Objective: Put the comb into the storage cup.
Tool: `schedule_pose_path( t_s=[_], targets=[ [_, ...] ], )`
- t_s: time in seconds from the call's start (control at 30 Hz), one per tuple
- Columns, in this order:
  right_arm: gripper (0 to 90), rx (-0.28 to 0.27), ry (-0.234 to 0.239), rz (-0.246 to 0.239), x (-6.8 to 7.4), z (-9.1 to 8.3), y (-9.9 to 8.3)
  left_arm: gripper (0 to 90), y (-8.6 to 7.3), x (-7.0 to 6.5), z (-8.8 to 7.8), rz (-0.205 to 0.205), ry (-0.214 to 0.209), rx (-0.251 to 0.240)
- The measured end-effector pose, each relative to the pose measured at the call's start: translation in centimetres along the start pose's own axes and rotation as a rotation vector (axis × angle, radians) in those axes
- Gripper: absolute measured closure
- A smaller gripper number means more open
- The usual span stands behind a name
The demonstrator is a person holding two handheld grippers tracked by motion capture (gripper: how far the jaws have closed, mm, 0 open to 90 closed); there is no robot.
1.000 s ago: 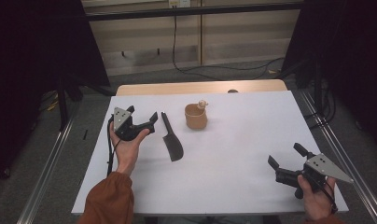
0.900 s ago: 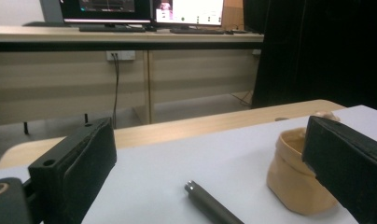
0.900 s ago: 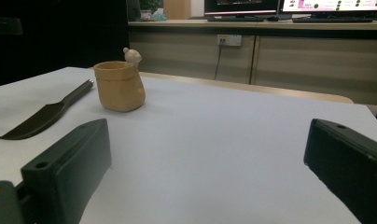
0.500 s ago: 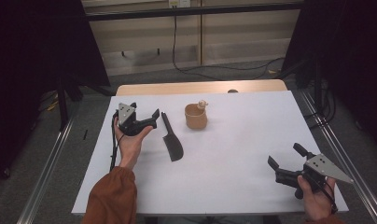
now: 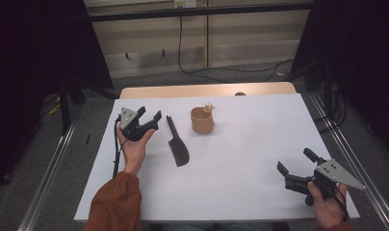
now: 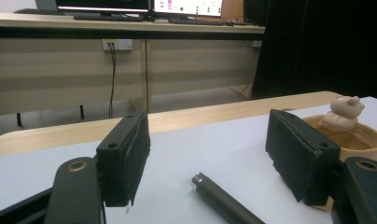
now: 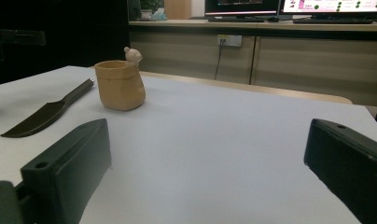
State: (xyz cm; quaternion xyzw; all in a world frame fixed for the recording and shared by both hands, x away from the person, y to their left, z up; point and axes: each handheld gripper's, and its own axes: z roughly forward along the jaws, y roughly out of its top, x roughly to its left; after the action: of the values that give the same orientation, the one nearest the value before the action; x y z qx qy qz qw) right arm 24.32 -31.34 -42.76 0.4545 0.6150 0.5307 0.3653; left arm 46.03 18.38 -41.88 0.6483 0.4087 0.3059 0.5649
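High view: a white table [image 5: 240,159] bearing a tan cup [image 5: 202,121], taken here as the landmark. A small pale figure [image 5: 209,106] sits on the cup's far rim. Just left of the cup lies a dark knife [image 5: 177,144], flat on the table, handle toward the far edge and blade toward the person; knife and cup are near but apart.

Left gripper [image 5: 145,120]: held left of the knife, farther from the cup than the knife is, jaws pointing toward the cup. Its jaws have just been closing and now stand partly open. In the left gripper view the handle end of the knife [image 6: 224,198] lies on the table between the two jaws, with a gap on either side; the pads do not press on it. Whether the jaw tips rest on the table cannot be told from these views. The cup [image 6: 359,135] appears behind the jaw on the right of that view.

Right gripper [image 5: 298,169]: well apart from the cup, toward the near right corner of the table, jaws wide open with nothing between them.
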Motion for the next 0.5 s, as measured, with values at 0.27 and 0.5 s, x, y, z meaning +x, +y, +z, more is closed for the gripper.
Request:
schedule_pose_path(
  t_s=[0.27, 0.5],
  targets=[
    [0.0, 0.000, 0.001, -0.001, 0.00, -0.04, 0.01, 49.5, 0.04, 0.08, -0.09, 0.006, -0.024, 0.003],
    [0.0, 0.001, 0.002, -0.001, 0.01, -0.03, 0.00, 70.8, -0.03, -0.10, -0.02, 0.005, -0.058, 0.011]
  ],
)
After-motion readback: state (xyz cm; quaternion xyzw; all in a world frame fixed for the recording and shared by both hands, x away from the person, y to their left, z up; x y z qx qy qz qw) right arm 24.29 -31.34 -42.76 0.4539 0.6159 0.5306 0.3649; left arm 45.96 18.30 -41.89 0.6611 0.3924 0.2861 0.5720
